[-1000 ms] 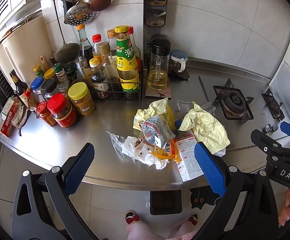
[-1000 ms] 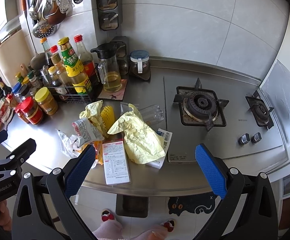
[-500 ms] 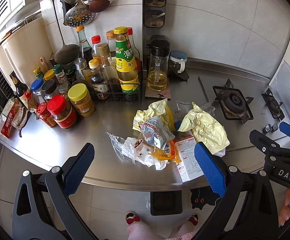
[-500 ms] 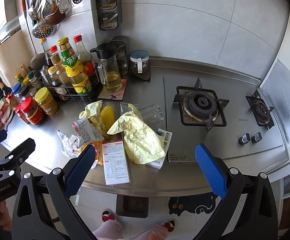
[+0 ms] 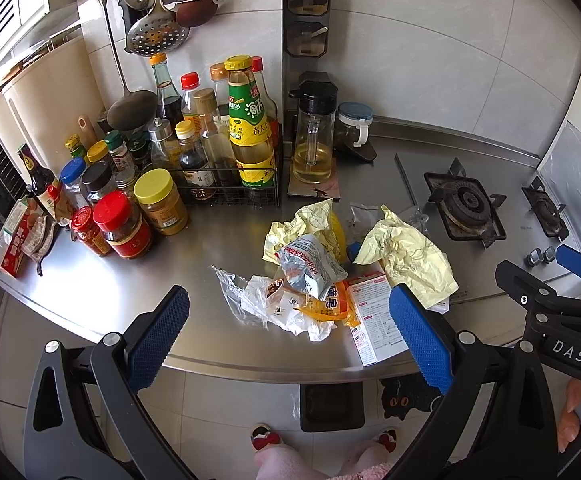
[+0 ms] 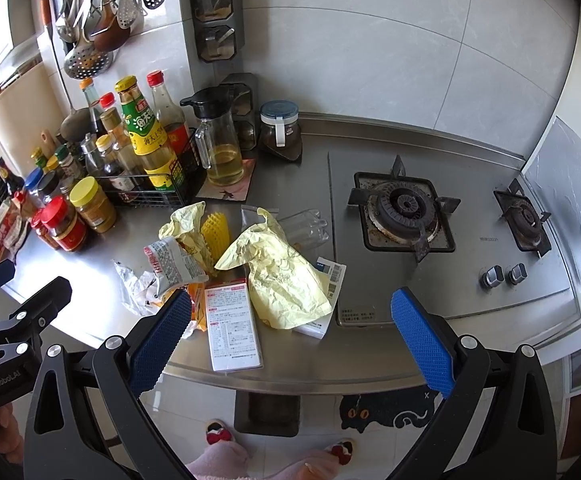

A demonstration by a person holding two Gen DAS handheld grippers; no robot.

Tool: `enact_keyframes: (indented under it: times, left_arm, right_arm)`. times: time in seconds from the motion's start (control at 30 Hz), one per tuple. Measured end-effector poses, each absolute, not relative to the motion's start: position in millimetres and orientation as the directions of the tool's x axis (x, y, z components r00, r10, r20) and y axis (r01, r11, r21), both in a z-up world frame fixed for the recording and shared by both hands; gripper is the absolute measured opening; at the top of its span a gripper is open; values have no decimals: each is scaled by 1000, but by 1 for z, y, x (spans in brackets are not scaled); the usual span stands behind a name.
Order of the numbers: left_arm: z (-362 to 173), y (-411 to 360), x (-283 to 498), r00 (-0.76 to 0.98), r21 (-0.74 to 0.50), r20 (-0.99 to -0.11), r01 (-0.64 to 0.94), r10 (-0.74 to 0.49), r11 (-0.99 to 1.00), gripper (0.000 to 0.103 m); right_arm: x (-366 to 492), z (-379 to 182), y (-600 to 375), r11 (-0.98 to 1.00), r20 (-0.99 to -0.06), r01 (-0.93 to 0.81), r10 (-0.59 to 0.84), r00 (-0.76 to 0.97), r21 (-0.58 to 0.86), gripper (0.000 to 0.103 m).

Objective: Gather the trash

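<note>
So the trash is all heaped on the stainless steel bench (image 6: 298,184), just left of the black gas burner (image 6: 404,210): a crumpled pale yellow paper sheet (image 6: 286,280), a silver foil snack packet with red print (image 5: 310,268), clear plastic wrappers (image 5: 250,300) and a flat white cardboard box with pink trim (image 6: 232,326) nearest the bench edge. Both the left gripper (image 5: 286,344) and right gripper (image 6: 290,340) hover short of the pile, jaws wide apart, holding nothing. All of it looks featherlight; the paper should crush easily, so I'd pinch a raised fold. The foil and plastic look slippery. The box is stiffer, better taken by its overhanging edge. Readable writing: "DAS" and "GenRobot.AI" on the grippers; the box print's too small.
</note>
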State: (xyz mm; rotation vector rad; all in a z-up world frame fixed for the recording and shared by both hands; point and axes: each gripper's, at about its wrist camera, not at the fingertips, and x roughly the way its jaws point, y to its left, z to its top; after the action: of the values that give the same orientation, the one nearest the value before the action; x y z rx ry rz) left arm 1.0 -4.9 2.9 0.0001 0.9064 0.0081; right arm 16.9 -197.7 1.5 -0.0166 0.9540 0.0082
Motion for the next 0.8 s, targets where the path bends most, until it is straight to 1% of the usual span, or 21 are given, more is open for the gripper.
enact_keyframes:
  times: [0.43, 0.67, 0.8]
  left_arm:
    - [0, -4, 4, 616, 3, -788, -17, 13, 1000, 95]
    - [-6, 1, 9, 616, -9, -788, -24, 8, 1000, 95]
    - [-10, 6, 10, 636, -22, -772, -5, -13, 1000, 95]
  right_arm:
    - [17, -3, -198, 1000, -813, -4, -1, 583, -4, 100]
    - [19, -7, -203, 1000, -803, -14, 22, 596, 18, 100]
    - [19, -16, -205, 997, -799, -23, 72, 597, 72, 100]
